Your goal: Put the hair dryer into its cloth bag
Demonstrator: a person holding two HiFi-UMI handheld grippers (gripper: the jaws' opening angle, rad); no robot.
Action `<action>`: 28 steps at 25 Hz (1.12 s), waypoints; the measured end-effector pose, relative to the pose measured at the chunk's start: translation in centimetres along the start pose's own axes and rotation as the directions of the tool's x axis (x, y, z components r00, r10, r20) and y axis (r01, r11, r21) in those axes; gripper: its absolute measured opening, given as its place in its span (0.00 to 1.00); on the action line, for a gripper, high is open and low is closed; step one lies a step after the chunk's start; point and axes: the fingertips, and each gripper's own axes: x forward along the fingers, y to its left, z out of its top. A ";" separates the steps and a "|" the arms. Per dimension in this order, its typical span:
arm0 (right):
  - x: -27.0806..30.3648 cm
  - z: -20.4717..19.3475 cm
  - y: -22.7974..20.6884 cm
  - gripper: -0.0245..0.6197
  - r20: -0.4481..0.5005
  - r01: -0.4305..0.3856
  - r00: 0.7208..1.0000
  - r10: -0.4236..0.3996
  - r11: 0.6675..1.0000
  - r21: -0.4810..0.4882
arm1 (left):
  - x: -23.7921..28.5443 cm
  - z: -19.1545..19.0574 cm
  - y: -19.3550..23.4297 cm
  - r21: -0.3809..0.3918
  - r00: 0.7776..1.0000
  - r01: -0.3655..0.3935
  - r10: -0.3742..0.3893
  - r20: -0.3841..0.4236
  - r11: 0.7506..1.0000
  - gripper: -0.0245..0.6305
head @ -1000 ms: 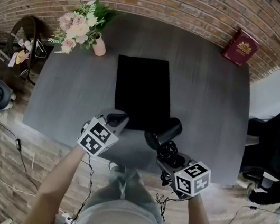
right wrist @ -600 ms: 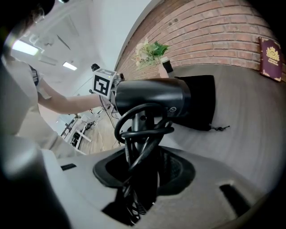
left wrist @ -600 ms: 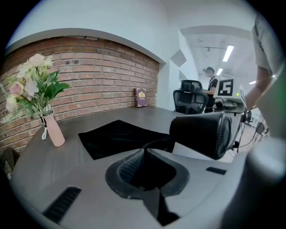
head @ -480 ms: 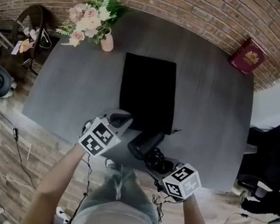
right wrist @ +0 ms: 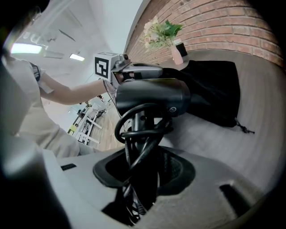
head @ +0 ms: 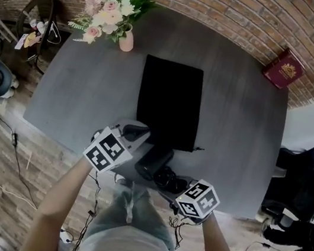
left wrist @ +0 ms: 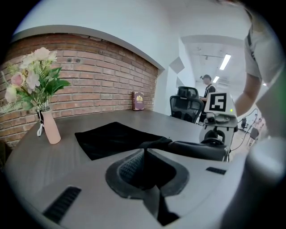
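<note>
Looking down, the head view shows a cloth bag [head: 170, 103] flat on the worktop [head: 89, 98], with the hair dryer [head: 153, 162] at its near hem. Left gripper view: the left hand-held gripper [left wrist: 144, 153] pinches that limp hem. Right gripper view: the right hand-held gripper [right wrist: 143, 172] grasps the rigid, likely top-heavy dryer's cord-wrapped handle.

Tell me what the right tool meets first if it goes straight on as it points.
The right tool grips the hair dryer, which leads. Straight ahead lies the near edge of the cloth bag, pinched by the left tool; likely that comes first, though depth is unclear.
</note>
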 end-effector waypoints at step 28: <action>0.5 3.5 -7.4 0.28 -0.066 0.269 0.963 -0.261 0.912 0.309 | -0.2 1.4 -0.7 0.043 0.999 0.031 -0.032 0.037 0.999 0.07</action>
